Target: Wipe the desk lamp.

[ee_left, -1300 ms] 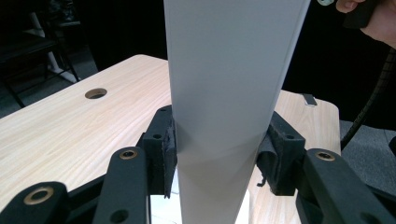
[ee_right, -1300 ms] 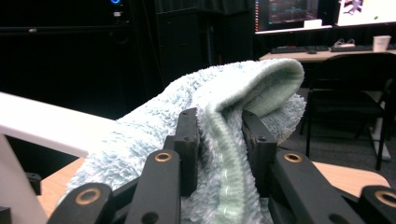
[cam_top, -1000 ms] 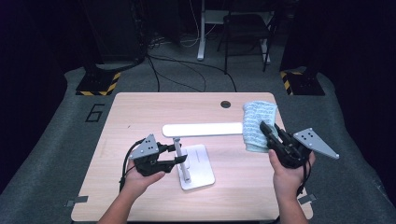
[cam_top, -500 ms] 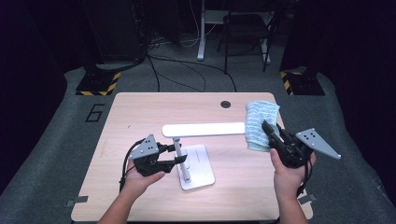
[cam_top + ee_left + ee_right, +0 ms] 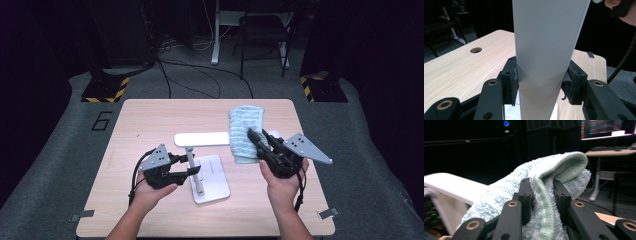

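At the left of the wooden table (image 5: 150,120), my left claw (image 5: 192,164) is clamped on the upright post (image 5: 193,167) of a white desk lamp, both pads pressed flat against the post's pale sides in the left gripper view (image 5: 544,62). The lamp's square base (image 5: 215,180) sits flat on the table just beside that hand, and its long white head (image 5: 200,139) lies level above the post, running toward the right. A round cable hole (image 5: 476,50) is cut into the tabletop beyond the post. Further right, my right claw (image 5: 256,140) holds a folded pale blue-green towel (image 5: 245,132), its jaws pinched narrow on a thick fold (image 5: 544,202) of the terry cloth. The towel is draped over the right end of the lamp head, which shows white at the left of the right gripper view (image 5: 451,187). The grey three-cornered plate (image 5: 305,148) rides on that claw at the table's right edge.
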### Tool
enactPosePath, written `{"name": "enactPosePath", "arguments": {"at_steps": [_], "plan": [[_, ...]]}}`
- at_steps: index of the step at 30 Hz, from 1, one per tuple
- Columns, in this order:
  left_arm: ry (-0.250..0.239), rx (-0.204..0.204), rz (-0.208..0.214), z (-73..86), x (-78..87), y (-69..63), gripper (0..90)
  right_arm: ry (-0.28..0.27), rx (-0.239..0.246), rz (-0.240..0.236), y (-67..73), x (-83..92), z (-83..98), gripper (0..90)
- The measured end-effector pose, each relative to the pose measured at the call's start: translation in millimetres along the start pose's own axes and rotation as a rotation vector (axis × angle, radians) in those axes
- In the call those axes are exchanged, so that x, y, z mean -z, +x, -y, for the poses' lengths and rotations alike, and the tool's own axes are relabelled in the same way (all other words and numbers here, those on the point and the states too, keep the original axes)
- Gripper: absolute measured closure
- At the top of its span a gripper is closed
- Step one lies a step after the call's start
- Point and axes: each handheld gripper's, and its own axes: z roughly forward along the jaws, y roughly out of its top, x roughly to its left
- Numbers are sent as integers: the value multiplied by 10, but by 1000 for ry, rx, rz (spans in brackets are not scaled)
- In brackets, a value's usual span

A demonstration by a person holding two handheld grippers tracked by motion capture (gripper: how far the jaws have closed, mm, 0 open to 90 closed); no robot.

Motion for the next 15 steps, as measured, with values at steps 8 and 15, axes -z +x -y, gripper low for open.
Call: {"name": "enactPosePath", "arguments": {"at_steps": [8, 15], "plan": [[-4, 12, -2, 7, 7, -10, 530, -10, 19, -110, 339, -113, -21, 726], [-3, 4, -9, -2, -2, -9, 530, -14, 21, -155, 405, -26, 34, 730]]}}
